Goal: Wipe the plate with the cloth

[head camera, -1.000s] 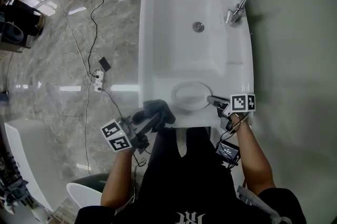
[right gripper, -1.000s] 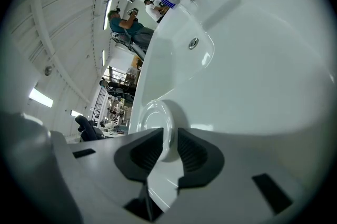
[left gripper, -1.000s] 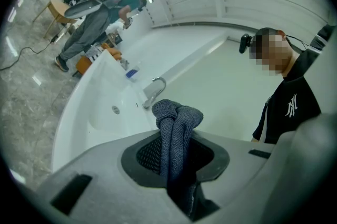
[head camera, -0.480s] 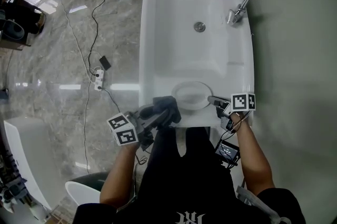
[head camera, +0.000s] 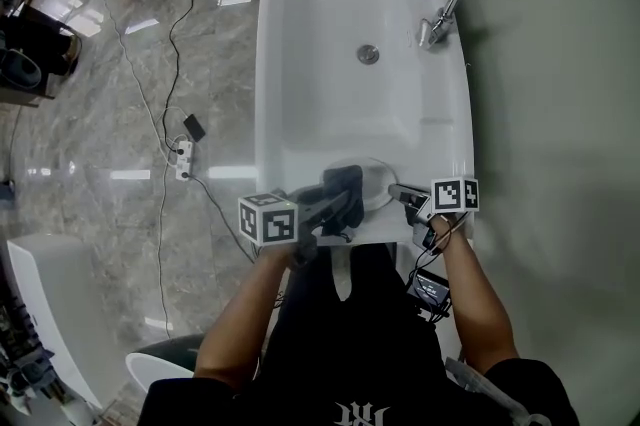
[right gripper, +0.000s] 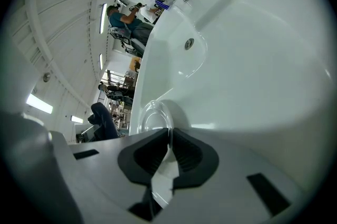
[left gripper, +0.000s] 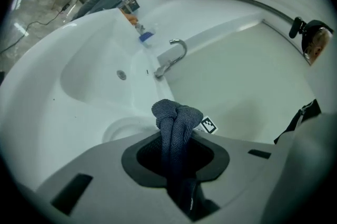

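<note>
at the white basin's point(head camera: 300, 104) near edge lies a round clear plate point(head camera: 374, 174), rim pinched in the right hand-held gripper point(head camera: 393, 191), jaws just closing; the left hand-held gripper point(head camera: 342, 207) clamps bunched dark-grey knit cloth point(head camera: 345, 182) by its left rim

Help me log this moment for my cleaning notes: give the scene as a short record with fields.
place: white washbasin, on its flat near end
plate: lies on that flat end
right tool: jaws have just been closing, now clamped on the plate's rim
left tool: shut on a bunched dark grey cloth
cloth position: over the plate's left part in the head view; contact cannot be told
</note>
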Available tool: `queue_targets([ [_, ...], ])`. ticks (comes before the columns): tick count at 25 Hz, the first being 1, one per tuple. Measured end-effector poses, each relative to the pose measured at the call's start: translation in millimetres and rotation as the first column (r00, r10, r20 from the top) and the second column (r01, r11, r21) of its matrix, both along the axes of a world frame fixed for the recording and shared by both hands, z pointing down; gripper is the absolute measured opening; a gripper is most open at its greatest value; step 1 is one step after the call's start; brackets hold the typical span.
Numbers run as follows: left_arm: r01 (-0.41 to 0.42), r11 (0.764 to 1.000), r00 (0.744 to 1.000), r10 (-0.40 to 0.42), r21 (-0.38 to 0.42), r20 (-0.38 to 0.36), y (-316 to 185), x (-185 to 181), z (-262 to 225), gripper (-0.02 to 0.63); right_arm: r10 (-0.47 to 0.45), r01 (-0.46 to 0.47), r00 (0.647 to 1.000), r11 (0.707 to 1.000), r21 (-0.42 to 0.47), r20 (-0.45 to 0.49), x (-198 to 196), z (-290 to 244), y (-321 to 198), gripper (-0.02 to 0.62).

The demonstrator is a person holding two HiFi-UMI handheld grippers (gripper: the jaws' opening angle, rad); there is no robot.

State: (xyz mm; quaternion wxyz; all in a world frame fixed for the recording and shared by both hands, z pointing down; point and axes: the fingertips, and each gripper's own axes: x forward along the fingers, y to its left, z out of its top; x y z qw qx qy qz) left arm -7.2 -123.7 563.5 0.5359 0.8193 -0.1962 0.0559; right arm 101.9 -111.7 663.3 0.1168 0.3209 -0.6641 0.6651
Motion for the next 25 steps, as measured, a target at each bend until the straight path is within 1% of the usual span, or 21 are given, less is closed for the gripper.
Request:
queue_targets([
  [2,-0.003,1.000,1.000,0.003,-0.023,0.012,-5.7,10.0,6.8,0.063,0.004,-0.004,1.000,1.000,0.004,-0.001,1.1,-1.2,-0.3,0.025],
  [6,-0.047,0.996,0.998,0.050,-0.081,0.041,-10.0,43.8,25.1,0.064,0.005,-0.005,1.000,1.000,0.009,0.002,1.3,0.5,-1.1,0.025],
  [10,-0.068,0.984,0.994,0.082,-0.164,0.076,-13.2,64.9,45.9,0.063,0.002,-0.003,1.000,1.000,0.003,0.016,-1.6,-0.7,1.1,0.021],
  [13,-0.101,0.972,0.985,0.128,-0.211,0.114,-12.9,74.4,59.8,0.063,-0.002,0.002,1.000,1.000,0.001,0.020,-3.4,-1.7,1.2,0.021],
  [17,-0.120,0.969,0.967,0.163,-0.214,0.194,-14.5,66.4,72.8,0.063,-0.003,0.003,1.000,1.000,-0.001,0.021,-4.1,-2.1,0.5,0.021],
  [22,-0.111,0.967,0.957,0.167,-0.230,0.238,-16.3,49.3,76.0,0.063,-0.005,0.005,1.000,1.000,-0.008,0.012,-3.9,1.0,0.1,0.021],
  [25,-0.105,0.966,0.947,0.170,-0.235,0.273,-15.9,32.5,78.6,0.063,-0.001,0.001,1.000,1.000,-0.014,0.016,-4.2,1.8,-0.3,0.021],
])
